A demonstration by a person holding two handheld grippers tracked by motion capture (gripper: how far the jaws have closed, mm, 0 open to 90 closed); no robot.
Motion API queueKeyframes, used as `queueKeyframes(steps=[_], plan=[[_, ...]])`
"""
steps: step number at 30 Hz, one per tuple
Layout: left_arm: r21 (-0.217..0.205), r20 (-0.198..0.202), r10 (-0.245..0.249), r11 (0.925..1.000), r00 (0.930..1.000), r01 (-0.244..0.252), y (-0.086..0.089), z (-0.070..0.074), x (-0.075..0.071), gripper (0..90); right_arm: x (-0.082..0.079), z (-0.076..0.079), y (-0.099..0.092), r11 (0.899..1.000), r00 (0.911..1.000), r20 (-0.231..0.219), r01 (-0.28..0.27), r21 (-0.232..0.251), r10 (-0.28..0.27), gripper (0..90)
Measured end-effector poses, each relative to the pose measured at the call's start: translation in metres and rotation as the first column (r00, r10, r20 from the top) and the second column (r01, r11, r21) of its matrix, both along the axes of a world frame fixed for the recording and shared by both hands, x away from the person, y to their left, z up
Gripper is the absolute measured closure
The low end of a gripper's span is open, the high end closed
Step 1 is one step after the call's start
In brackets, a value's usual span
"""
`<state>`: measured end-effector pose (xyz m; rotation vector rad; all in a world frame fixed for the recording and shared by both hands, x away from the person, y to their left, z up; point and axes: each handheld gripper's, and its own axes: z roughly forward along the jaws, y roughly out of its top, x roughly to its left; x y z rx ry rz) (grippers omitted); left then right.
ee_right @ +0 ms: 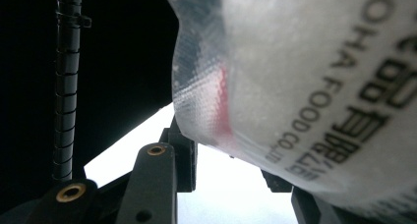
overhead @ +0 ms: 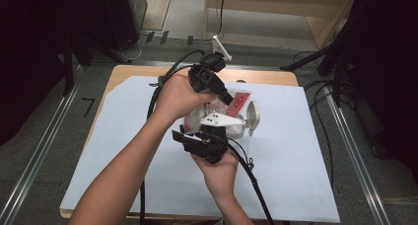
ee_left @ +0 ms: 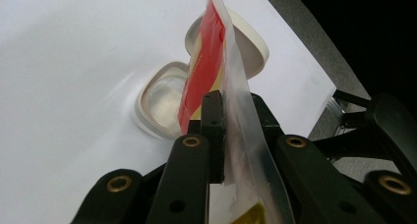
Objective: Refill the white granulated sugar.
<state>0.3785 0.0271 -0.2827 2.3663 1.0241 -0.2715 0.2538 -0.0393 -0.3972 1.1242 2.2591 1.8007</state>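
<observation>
Clear plastic pouch (overhead: 224, 108), red label, white contents, black print: top edge pinched flat in left hand-held gripper (ee_left: 223, 130); bulging body clamped between jaws of right hand-held gripper (ee_right: 228, 160), above tabletop (overhead: 296, 151).

- We see a glossy clear plastic bag (ee_left: 246, 135) with a red label.
- We note matt black plastic jaws with brass-coloured rivets.
- We see a smooth white sheet (overhead: 296, 175) over a wooden table (overhead: 266, 76).

The high view looks forward and down on the white-covered desk (overhead: 296, 175) from above. Both gripper views sit very close, sharing the clear plastic red-labelled bag (ee_left: 216, 52) with it.
</observation>
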Motion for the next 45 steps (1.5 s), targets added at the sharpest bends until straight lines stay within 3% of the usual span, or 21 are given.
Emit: queueKeyframes(steps=[26,28,31,35,37,45], plan=[[0.011,0.026,0.002,0.9999,0.9997,-0.002,-0.004,0.002,0.000,82.1,0.003,0.001,-0.002,1.000,0.9999,-0.008,-0.011,0.010,0.011,61.0],[0.017,0.029,0.001,0.9998,0.9996,-0.001,-0.005,0.002,-0.001,82.6,0.003,0.000,-0.003,1.000,0.9999,-0.008,-0.008,0.017,0.008,59.3],[0.024,0.043,0.000,0.9997,0.9991,-0.001,-0.005,0.005,-0.005,85.0,0.004,-0.001,-0.004,0.999,0.9999,-0.012,-0.006,0.045,0.006,64.3],[0.037,0.039,-0.001,0.9993,0.9993,-0.001,-0.005,0.005,-0.006,86.2,0.004,-0.004,-0.003,0.998,0.9997,-0.022,-0.012,0.057,0.013,64.5],[0.017,0.031,0.001,0.9999,0.9995,-0.002,-0.002,0.003,-0.004,86.7,0.004,-0.005,-0.003,0.999,0.9998,-0.017,-0.005,0.048,0.006,64.7],[0.008,0.014,0.027,0.9996,0.9996,-0.027,0.001,0.001,0.001,87.6,0.004,-0.008,-0.003,0.999,0.9998,-0.018,-0.006,0.044,0.007,64.8]])
